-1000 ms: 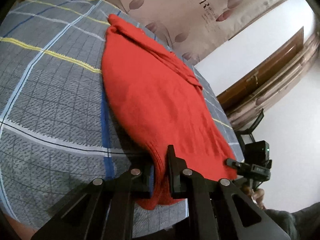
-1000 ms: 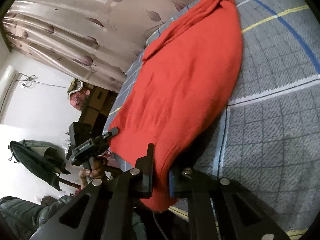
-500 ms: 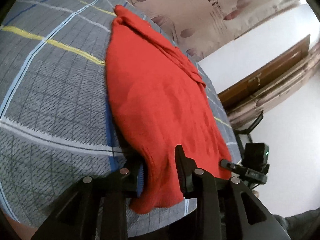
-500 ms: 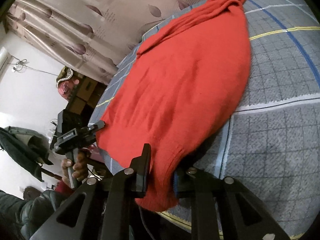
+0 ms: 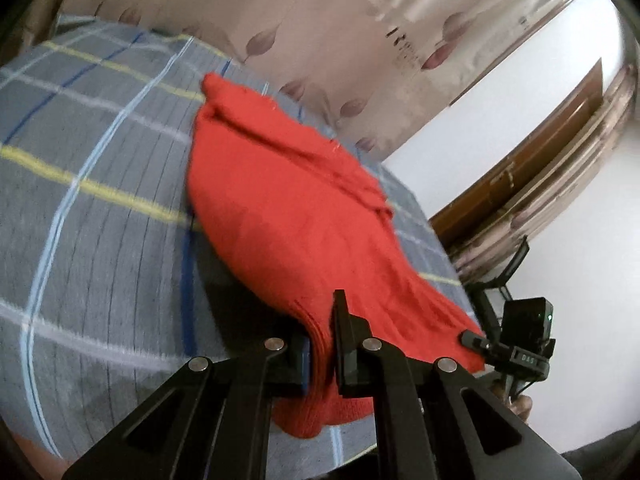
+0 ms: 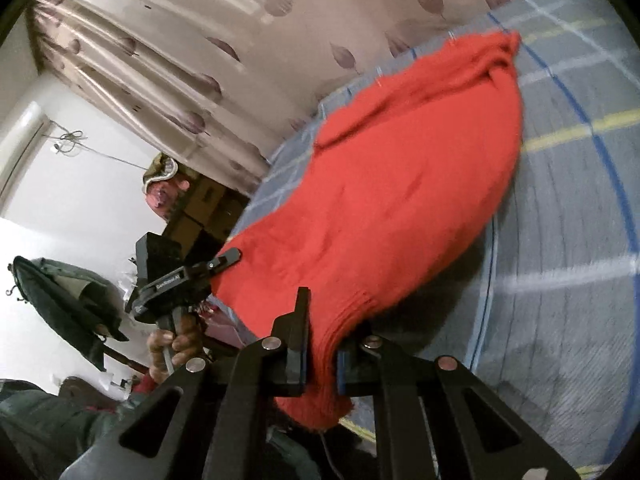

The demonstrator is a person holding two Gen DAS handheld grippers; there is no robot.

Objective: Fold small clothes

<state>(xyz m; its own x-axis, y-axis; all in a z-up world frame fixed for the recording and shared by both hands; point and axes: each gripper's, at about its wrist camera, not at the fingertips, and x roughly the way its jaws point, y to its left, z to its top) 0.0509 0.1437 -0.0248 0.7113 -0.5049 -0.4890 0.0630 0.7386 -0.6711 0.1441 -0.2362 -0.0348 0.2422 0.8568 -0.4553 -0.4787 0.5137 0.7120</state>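
Listing what we hold and what lies around it.

Item one: a red knit sweater [image 5: 288, 216], spread lengthwise over a grey plaid bedspread [image 5: 92, 240] with white, blue and yellow lines. Its near hem is raised off the cloth at both corners; its far end, bunched into folds, lies on the bedspread near the curtain. Both views are somewhat motion-blurred.

Item two: our left gripper [image 5: 320, 344], jaws clamped on the ribbed hem at one near corner. A flap of red knit hangs below the fingers [image 5: 344, 344].

Item three: our right gripper [image 6: 322, 344], jaws likewise pinched tight on the ribbed hem at the other near corner, with a lump of knit drooping beneath them.

Item four: each gripper appears in the other's camera. The left one [image 6: 224, 260] shows with its tip touching the sweater's edge, our left hand [image 6: 176, 344] wrapped round its handle. The right one [image 5: 476, 340] shows at the hem's far corner.

Item five: a pale curtain [image 6: 192, 40] printed with dark leaf shapes, behind the bed.

Item six: a brown wooden door frame [image 5: 540, 152] against a white wall.

Item seven: a dark bag [image 6: 60, 296] hanging on the white wall.
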